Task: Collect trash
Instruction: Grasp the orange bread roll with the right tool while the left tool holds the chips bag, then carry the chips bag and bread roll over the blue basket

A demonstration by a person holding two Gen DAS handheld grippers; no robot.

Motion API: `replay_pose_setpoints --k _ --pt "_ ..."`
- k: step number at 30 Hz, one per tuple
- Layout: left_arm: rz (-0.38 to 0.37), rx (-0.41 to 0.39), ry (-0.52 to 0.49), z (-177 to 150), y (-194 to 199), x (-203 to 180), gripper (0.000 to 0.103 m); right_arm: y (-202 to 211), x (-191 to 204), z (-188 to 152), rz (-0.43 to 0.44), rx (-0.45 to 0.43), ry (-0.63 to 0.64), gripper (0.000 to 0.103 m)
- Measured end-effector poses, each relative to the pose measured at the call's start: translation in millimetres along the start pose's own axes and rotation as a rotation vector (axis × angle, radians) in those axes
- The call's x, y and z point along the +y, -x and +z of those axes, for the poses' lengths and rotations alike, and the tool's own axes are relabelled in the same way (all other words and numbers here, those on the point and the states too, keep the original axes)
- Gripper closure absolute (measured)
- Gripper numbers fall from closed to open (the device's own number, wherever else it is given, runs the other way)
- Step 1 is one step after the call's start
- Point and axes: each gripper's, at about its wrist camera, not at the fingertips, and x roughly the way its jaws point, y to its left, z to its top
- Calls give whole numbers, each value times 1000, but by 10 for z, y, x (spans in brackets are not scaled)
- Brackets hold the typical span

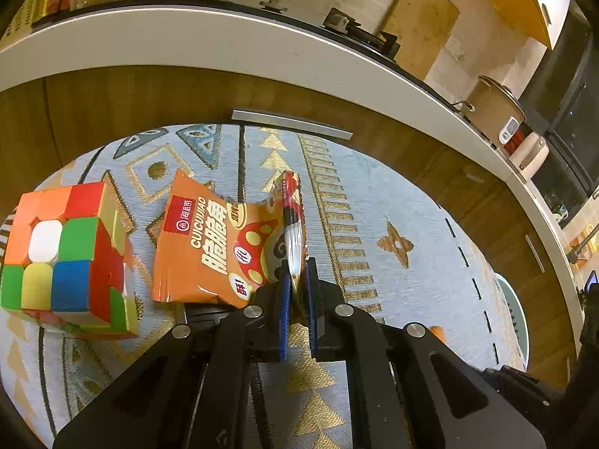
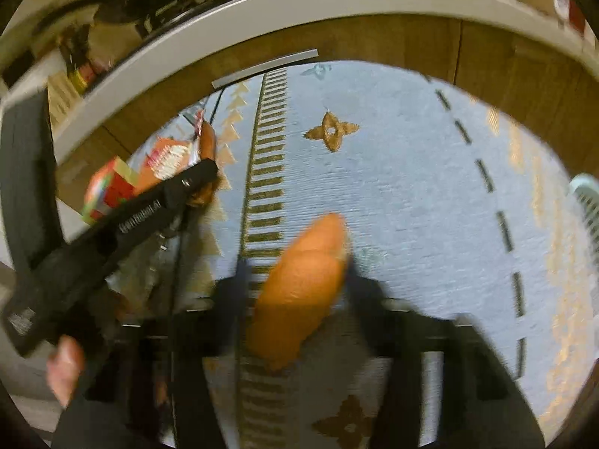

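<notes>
At the far left of the round patterned rug (image 1: 374, 202), a colourful puzzle cube (image 1: 67, 258) sits just beside an orange snack bag (image 1: 209, 247), torn open along its top. The left gripper (image 1: 298, 280) has its blue-padded fingers (image 1: 284, 299) pressed together on the bag's right edge, which stands up crumpled between them. Further right, the blurred right gripper (image 2: 299, 273) holds an orange, carrot-like thing (image 2: 303, 292) between its dark fingers above the rug, with a pale slotted bin (image 2: 587, 202) at the rug's far right edge.
</notes>
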Motion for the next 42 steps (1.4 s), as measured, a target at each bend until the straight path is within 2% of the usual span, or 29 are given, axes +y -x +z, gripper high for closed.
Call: replay_pose_setpoints --k 5,11,14,22,27,33,37,42 --pt "-1 -2 3 1 10 14 97 99 -28 -31 -17 -11 50 75" --pt "-2 -17 -18 6 41 -25 97 335 -83 -30 -120 -94 142 75" --pt "-10 -35 -35 3 75 -56 97 398 -196 -19 -125 -119 137 75" --pt "-116 -144 -123 13 381 -308 97 729 -545 -54 -158 -203 105 76" --pt "-181 -198 -169 19 617 -561 97 1019 -696 -88 -165 -256 93 76" --pt "-214 -233 -250 3 859 -976 97 1351 -820 -154 -223 -331 101 76" --pt "-273 -265 -322 -50 1050 -1401 97 1584 -975 -188 -308 -374 84 76" --pt "-337 -257 -411 -133 1111 -1982 97 1868 -1366 -238 -340 -413 13 76"
